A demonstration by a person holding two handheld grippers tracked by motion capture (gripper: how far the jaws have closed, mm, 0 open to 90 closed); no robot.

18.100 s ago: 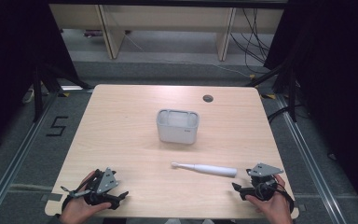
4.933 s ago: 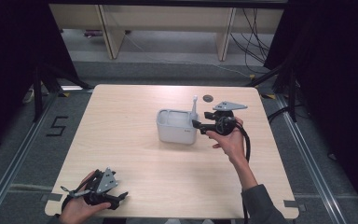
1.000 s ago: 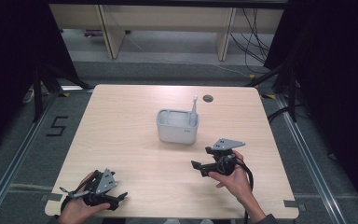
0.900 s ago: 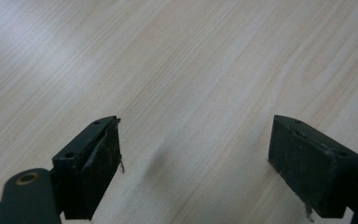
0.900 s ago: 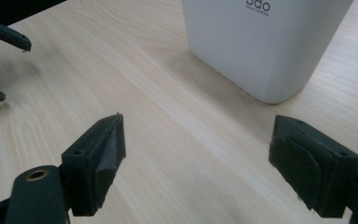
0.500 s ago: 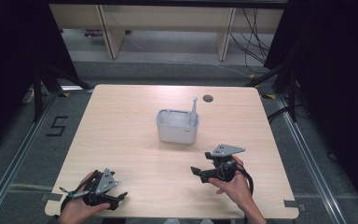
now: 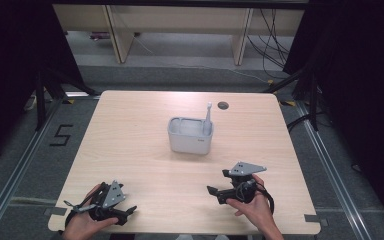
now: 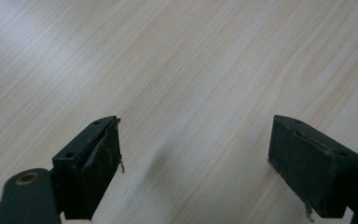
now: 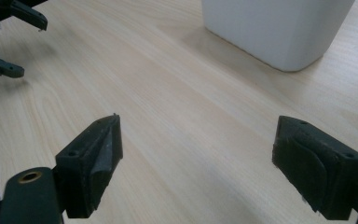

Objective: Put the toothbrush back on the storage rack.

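A white electric toothbrush stands upright in the right end of a white rectangular holder at the table's middle. My right gripper hovers low over the table, near its front right, jaws wide apart and empty. The right gripper view looks along them to the holder's lower wall. My left gripper rests at the front left corner, held by a hand, open with only bare wood between its jaws. The left gripper's fingertips show at the far left of the right gripper view.
The light wooden table has a dark round cable hole near its back edge. Dark floor rails and black curtains flank the table. Cables trail on the floor behind, at the right.
The toothbrush went from lying on the table to standing in the holder. Over the last second my right gripper drew back toward the front edge, empty. The left gripper stayed put.
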